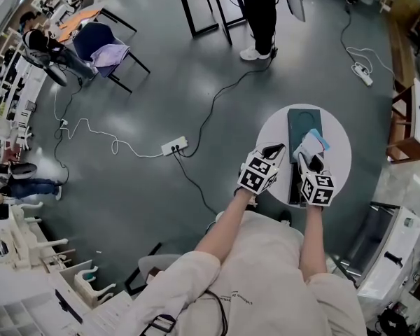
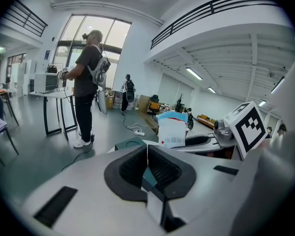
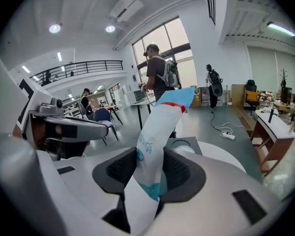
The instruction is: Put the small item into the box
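A white packet with a blue top and a red stripe (image 3: 160, 136) stands upright between the pads of my right gripper (image 3: 150, 168), which is shut on it. In the head view the packet (image 1: 311, 144) is held over the near end of the dark green box (image 1: 299, 121) on the round white table (image 1: 339, 145). The box's inside with a round recess (image 3: 183, 144) lies just beyond the jaws. My left gripper (image 1: 271, 150) hovers at the table's left edge beside the box, shut and empty (image 2: 147, 165). From its view the packet (image 2: 172, 129) shows ahead to the right.
A power strip with cables (image 1: 174, 145) lies on the grey floor to the left. A person (image 1: 259, 12) stands by a black-legged table (image 1: 203, 5) farther off. A chair (image 1: 101, 47) is at upper left, shelving (image 1: 406, 124) at right.
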{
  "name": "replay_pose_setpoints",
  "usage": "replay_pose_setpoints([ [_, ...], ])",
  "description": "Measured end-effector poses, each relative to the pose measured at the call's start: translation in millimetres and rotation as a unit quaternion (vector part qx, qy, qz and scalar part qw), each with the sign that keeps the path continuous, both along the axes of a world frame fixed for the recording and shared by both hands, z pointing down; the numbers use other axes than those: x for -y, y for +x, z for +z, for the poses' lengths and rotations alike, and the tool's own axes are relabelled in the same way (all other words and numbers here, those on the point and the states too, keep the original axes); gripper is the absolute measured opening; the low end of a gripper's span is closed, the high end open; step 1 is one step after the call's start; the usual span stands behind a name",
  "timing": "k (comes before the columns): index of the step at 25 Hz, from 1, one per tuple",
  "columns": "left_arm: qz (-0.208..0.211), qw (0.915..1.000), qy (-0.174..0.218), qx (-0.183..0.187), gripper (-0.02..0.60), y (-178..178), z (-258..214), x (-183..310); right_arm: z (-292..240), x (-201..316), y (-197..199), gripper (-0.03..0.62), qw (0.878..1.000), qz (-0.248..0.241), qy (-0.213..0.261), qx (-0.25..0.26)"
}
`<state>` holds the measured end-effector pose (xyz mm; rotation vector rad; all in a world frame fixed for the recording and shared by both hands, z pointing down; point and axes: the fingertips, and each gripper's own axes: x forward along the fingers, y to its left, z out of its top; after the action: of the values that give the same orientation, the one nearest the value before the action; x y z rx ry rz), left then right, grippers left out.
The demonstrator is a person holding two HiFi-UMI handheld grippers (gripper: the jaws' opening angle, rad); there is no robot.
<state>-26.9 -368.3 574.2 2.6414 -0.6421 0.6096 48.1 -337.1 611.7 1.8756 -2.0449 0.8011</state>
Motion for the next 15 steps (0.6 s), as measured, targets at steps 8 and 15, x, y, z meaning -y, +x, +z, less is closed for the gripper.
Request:
replay_pose_setpoints([
  [8,0.029,0.9995,-0.005,0.012,0.021,-26.3,16.6,15.6,21.1,10.5,-33.1,0.184,1.0,0.014,-0.019,-0.007],
  [15,0.051,0.9982,-0.023,0.024,0.021,-29.6,31.7,9.2,26.1,10.1,-37.3,0.184,0.999,0.026,-0.032,-0.007],
])
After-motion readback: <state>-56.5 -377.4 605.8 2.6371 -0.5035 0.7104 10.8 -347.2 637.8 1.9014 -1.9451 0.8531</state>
